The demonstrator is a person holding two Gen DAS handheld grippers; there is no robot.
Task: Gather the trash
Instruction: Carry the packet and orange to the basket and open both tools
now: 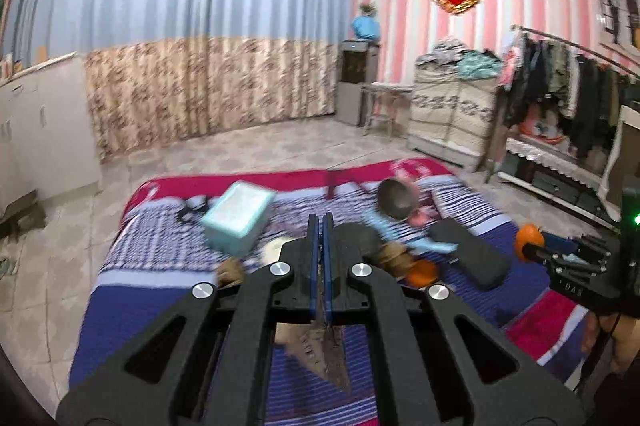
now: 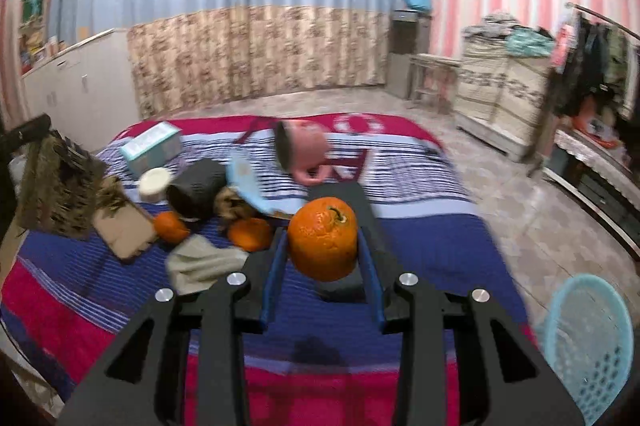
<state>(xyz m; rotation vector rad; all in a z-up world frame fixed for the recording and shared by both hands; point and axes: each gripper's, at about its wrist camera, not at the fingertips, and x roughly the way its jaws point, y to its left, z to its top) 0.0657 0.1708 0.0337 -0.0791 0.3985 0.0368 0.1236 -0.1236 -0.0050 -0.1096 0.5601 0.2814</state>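
My left gripper (image 1: 322, 220) is shut on a dry brown leaf-like scrap (image 1: 328, 354), which hangs below the blue pads (image 1: 314, 258) over the striped blanket (image 1: 168, 290). In the right wrist view the same scrap (image 2: 56, 186) shows at the far left. My right gripper (image 2: 322, 232) is shut on an orange (image 2: 322, 246), held above the blanket (image 2: 420, 246). In the left wrist view that gripper (image 1: 538, 252) and its orange (image 1: 528, 238) sit at the right. Two more oranges (image 2: 172, 226) (image 2: 250, 234), a cardboard piece (image 2: 124, 232) and a crumpled cloth (image 2: 204, 262) lie on the blanket.
A light-blue perforated basket (image 2: 588, 342) stands on the floor at lower right. On the blanket are a teal box (image 2: 152, 146), a white round lid (image 2: 154, 184), a dark pouch (image 2: 198, 188), a pink cup (image 2: 306, 150) and a black case (image 1: 468, 250). Tiled floor surrounds the blanket.
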